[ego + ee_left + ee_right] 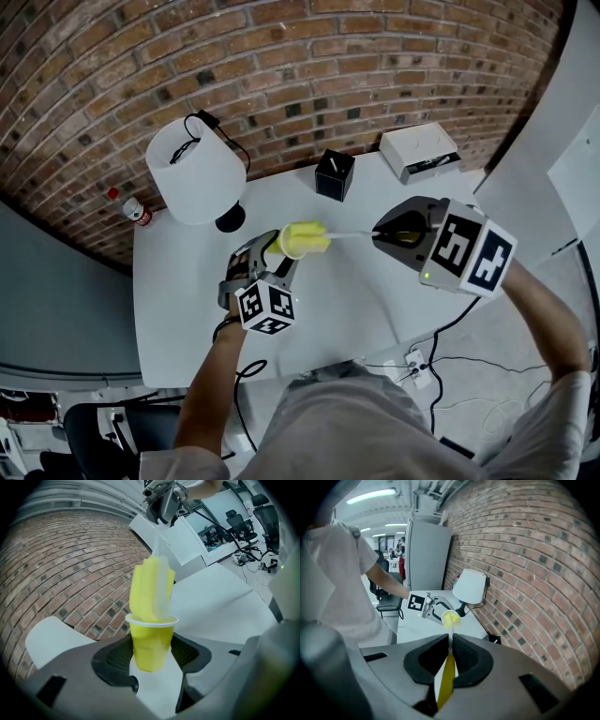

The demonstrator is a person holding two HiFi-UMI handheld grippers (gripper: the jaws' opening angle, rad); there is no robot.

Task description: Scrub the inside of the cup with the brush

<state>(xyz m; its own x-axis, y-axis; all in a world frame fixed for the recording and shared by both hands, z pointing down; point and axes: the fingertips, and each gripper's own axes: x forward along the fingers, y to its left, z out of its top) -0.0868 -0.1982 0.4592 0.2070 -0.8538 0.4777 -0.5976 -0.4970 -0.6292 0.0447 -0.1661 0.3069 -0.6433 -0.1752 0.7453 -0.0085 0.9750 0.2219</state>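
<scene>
My left gripper (274, 249) is shut on a yellow plastic cup (281, 244), held above the white table (178, 309). In the left gripper view the cup (150, 641) sits upright between the two pads of the left gripper (151, 651). A yellow sponge brush head (151, 590) stands in the cup's mouth, most of it above the rim. Its thin pale handle runs up to my right gripper (161, 501). In the right gripper view the right gripper (450, 644) is shut on the brush handle (448, 672), and the sponge (451, 618) shows at the cup beyond.
A white table lamp (192, 169) stands at the back left, with a small red-capped bottle (137, 212) beside it. A black box (335, 174) and a white box (419, 150) sit near the brick wall. Cables and a power strip (419, 367) lie on the floor.
</scene>
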